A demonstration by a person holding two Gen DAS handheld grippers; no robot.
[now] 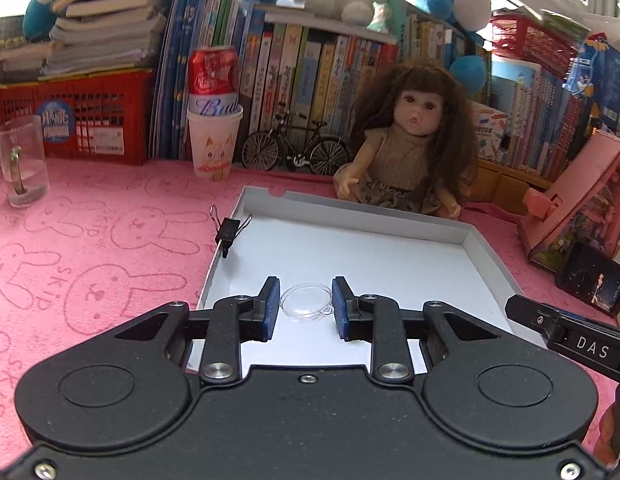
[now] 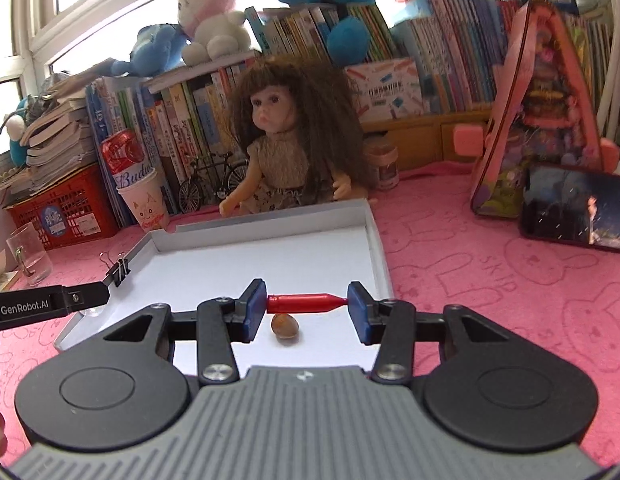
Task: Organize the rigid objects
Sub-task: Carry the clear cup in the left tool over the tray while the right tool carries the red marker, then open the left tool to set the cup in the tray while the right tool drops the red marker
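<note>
A shallow white box lid [image 1: 482,256] lies on the pink cloth, also in the right wrist view [image 2: 378,240]. My left gripper [image 1: 305,306] is over its near left part, jaws closed onto the sides of a clear round plastic cap [image 1: 305,302]. My right gripper [image 2: 306,305] is shut on a red bullet-shaped piece [image 2: 305,303], held crosswise by its ends above the lid floor. A brown nut [image 2: 285,325] lies on the lid just below it. A black binder clip [image 1: 228,229] grips the lid's left rim, also in the right wrist view [image 2: 118,270].
A doll [image 1: 406,148] sits behind the lid, with a toy bicycle [image 1: 295,150], a can in a paper cup [image 1: 213,120], a red crate [image 1: 73,116] and books. A glass [image 1: 21,160] stands at left. A pink toy box [image 2: 546,120] and a phone [image 2: 574,208] are at right.
</note>
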